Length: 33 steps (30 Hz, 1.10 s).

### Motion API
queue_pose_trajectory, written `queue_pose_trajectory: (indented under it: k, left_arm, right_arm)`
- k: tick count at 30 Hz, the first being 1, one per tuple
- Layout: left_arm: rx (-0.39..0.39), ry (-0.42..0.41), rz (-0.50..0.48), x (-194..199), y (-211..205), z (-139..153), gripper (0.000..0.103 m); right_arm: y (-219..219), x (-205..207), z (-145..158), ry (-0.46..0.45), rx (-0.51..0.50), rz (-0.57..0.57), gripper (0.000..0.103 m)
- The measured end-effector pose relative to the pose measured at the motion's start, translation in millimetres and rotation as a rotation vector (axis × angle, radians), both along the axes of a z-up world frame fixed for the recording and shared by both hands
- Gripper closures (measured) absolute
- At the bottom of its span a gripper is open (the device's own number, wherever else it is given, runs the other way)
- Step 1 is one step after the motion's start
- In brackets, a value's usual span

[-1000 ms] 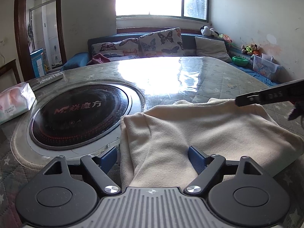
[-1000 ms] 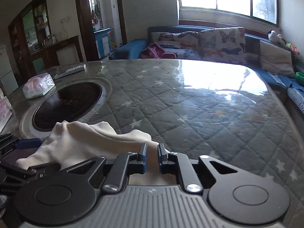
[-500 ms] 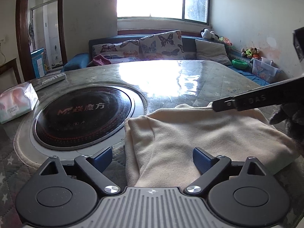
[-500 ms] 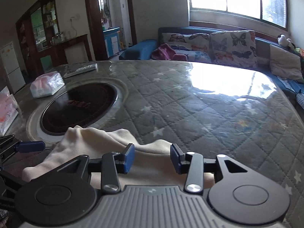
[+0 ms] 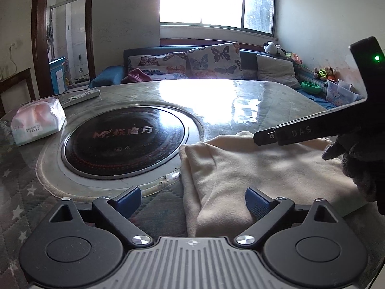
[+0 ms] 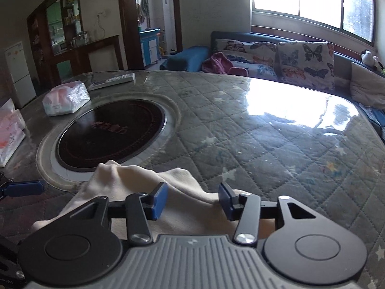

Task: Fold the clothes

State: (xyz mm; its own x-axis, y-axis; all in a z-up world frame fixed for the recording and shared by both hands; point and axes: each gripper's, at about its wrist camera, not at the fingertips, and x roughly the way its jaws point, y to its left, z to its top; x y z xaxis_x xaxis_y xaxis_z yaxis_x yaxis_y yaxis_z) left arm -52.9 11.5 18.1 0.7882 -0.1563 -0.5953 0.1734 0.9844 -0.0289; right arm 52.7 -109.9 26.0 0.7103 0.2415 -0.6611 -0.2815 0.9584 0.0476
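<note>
A folded cream garment (image 5: 252, 168) lies on the quilted table, to the right of the round black cooktop (image 5: 122, 142). My left gripper (image 5: 192, 198) is open and empty, its blue pads on either side of the garment's near left corner. My right gripper (image 6: 192, 201) is open and empty just above the garment's (image 6: 134, 180) near edge. The right gripper's black body (image 5: 312, 127) shows in the left wrist view above the garment's far right. The left gripper's blue fingertip (image 6: 24, 187) shows at the left edge of the right wrist view.
A tissue pack (image 5: 38, 122) and a remote (image 5: 79, 97) lie left of and behind the cooktop. Another tissue pack (image 6: 9, 134) sits at the table's left edge. A sofa with butterfly cushions (image 5: 214, 60) stands behind the table (image 6: 264, 132).
My right gripper has opened and let go of the garment, then lifted and drawn back. My left gripper has pulled back a little, staying open.
</note>
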Motion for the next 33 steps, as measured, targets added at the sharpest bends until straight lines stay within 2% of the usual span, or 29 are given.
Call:
queue_pose_trajectory:
  k: [4,7,9,11,15,19,23,29,33]
  left_arm:
    - [-0.004,0.002,0.019,-3.1,5.1,0.9,0.008]
    - [-0.006,0.004,0.033,-5.3,9.0,1.3,0.008]
    - [-0.019,0.006,0.040,-7.6,13.2,1.2,0.008]
    - [-0.025,0.008,0.049,-10.9,17.7,0.3,0.008]
    - [-0.030,0.009,0.057,-15.7,24.4,-0.4,0.008]
    - [-0.028,0.011,0.060,-17.4,26.0,-2.3,0.008]
    - [-0.024,0.010,0.057,-18.4,24.7,-3.6,0.007]
    - [-0.014,0.006,0.053,-19.9,24.5,-4.6,0.007]
    - [-0.016,0.008,0.054,-20.5,24.7,-5.8,0.007]
  right_arm:
    - [13.5,8.7,-10.6,0.021,-0.036,0.015,0.052]
    - [15.8,4.4,-5.6,0.009,-0.041,0.025,0.051]
    - [17.3,-5.3,1.4,-0.007,-0.044,0.052,0.049]
    - [20.8,-16.3,6.1,-0.022,-0.055,0.084,0.041]
    - [31.8,-45.8,11.2,-0.054,-0.087,0.159,0.041]
    - [36.8,-73.1,6.9,-0.072,-0.109,0.188,0.041]
    - [42.8,-91.3,-5.8,-0.088,-0.159,0.190,0.041]
    - [31.8,-114.2,4.7,-0.140,-0.154,0.159,0.041]
    - [22.1,-120.2,-4.0,-0.101,-0.154,0.143,0.043]
